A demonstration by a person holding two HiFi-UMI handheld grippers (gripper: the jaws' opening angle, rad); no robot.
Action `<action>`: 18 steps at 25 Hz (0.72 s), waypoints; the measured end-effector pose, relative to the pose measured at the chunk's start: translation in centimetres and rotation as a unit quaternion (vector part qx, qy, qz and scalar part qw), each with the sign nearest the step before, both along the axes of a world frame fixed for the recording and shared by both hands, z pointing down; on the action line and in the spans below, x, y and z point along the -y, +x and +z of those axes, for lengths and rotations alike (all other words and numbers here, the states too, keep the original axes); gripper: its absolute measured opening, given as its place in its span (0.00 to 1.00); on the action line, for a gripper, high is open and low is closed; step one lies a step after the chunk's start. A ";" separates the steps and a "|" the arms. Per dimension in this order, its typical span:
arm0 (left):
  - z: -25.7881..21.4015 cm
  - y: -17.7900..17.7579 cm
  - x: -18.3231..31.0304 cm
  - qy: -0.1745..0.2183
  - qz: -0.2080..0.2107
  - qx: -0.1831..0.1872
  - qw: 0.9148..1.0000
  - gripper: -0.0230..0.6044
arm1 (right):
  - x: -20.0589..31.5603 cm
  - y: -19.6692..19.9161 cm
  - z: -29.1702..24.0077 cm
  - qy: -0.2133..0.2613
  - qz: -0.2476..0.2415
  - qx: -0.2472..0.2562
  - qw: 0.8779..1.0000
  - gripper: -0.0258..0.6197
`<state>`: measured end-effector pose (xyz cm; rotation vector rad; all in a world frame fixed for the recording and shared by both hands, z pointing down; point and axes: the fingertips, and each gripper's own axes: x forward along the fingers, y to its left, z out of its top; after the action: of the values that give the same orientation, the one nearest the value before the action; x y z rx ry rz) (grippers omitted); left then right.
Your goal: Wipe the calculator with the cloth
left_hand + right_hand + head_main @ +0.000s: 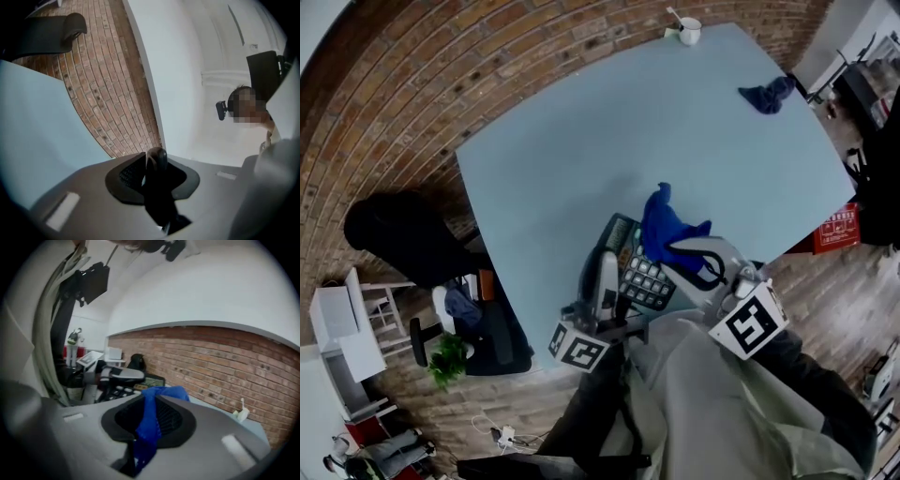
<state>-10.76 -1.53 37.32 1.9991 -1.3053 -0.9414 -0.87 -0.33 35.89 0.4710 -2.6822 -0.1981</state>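
The calculator (645, 279), dark with pale keys, lies near the front edge of the light blue table (581, 159). My left gripper (605, 272) is at its left side. In the left gripper view the gripper (157, 161) is shut on a dark rounded edge that I take for the calculator (158, 192). My right gripper (684, 248) is shut on a blue cloth (661, 225) that drapes over the calculator's far end. In the right gripper view the cloth (149, 425) hangs out between the jaws of the gripper (147, 413). Beyond it are the calculator's keys (123, 390) and the left gripper (119, 374).
A second blue cloth (767, 95) lies at the table's far right corner, and a white cup (688, 31) stands at the far edge. A black chair (403, 234) and a small plant (448, 356) are on the brick floor at left. A person (243, 105) shows in the left gripper view.
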 end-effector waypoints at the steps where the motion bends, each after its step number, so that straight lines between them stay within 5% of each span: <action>1: -0.1 -0.1 -0.1 0.004 0.001 -0.002 1.000 0.15 | -1.4 -0.5 -0.1 -0.008 -0.038 -0.017 0.999 0.15; 4: -0.3 -0.3 -0.2 0.009 0.000 -0.010 1.000 0.15 | -5.6 -1.4 -1.2 -0.069 -0.151 -0.021 0.986 0.15; 6: -0.8 0.1 -0.3 0.020 0.007 0.004 1.000 0.15 | -6.0 -1.9 -1.7 -0.073 -0.170 -0.006 0.983 0.15; 9: -2.0 1.9 -0.8 0.043 0.025 0.084 0.995 0.15 | -1.3 -1.5 -2.5 -0.074 -0.080 0.077 0.991 0.14; 11: -2.5 2.9 -1.1 0.054 0.030 0.137 0.989 0.15 | 2.2 -0.5 -3.7 -0.128 0.006 0.163 0.978 0.14; 13: -2.9 3.4 -1.2 0.063 0.027 0.172 0.983 0.15 | 3.7 -0.8 -5.4 -0.125 0.013 0.209 0.970 0.14; 15: -3.1 3.8 -1.3 0.072 0.020 0.229 0.970 0.15 | 1.7 -2.8 -6.3 -0.116 -0.045 0.178 0.976 0.14; 18: -2.8 5.2 -1.7 0.085 0.023 0.361 0.928 0.15 | -4.3 -5.4 -5.8 -0.082 -0.168 0.050 0.981 0.14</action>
<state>-5.54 0.18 34.51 2.6362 -1.5637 -0.2839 -6.25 3.96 30.09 -0.0248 -2.8322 -0.0470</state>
